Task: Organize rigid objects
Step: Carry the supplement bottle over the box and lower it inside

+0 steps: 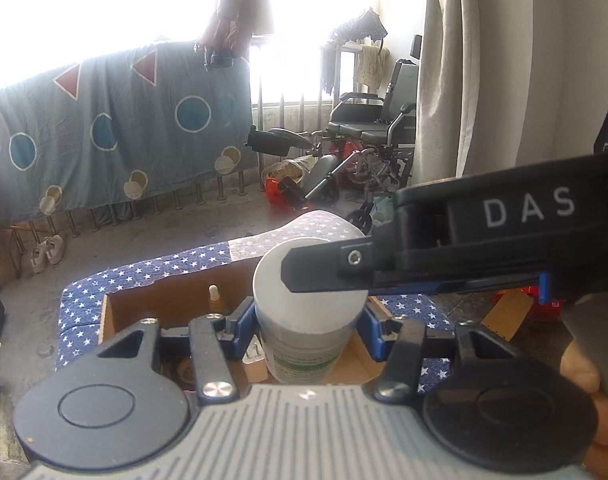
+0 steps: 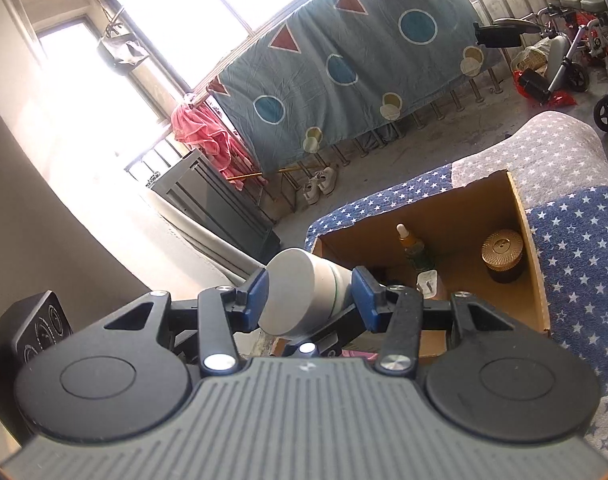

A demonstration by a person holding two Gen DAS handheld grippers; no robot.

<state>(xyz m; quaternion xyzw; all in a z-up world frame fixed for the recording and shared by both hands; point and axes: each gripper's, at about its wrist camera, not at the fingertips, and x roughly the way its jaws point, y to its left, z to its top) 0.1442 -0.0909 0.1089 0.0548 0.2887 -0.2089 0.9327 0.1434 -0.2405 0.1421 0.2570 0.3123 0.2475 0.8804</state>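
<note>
Your left gripper (image 1: 308, 322) has a white-capped plastic jar (image 1: 304, 332) clamped between its blue pads (image 1: 246, 322); the pads press on the cap's sides, one at each side, and the jaws stand at a middling width set by the cap. Your right gripper (image 2: 311, 298) grips the same jar (image 2: 304, 296), its blue pads (image 2: 258, 292) closed on the cap end and the body.

In the left wrist view the jar stands roughly upright, its flat white cap facing up and toward the far side, its long axis running down toward the camera. In the right wrist view the jar lies tilted, cap face turned to the near left, body running to the far right.

The jar hangs above the near edge of an open cardboard box (image 1: 152, 300) that sits on a star-patterned blue cloth (image 1: 80, 304).

The left view alone shows the right gripper's black finger (image 1: 323, 276) laid across the cap top. The right view alone shows the box's contents clearly: a dropper bottle (image 2: 409, 246), a round gold-lidded jar (image 2: 502, 254) at the far right, and a small white item (image 2: 427, 282).
</note>
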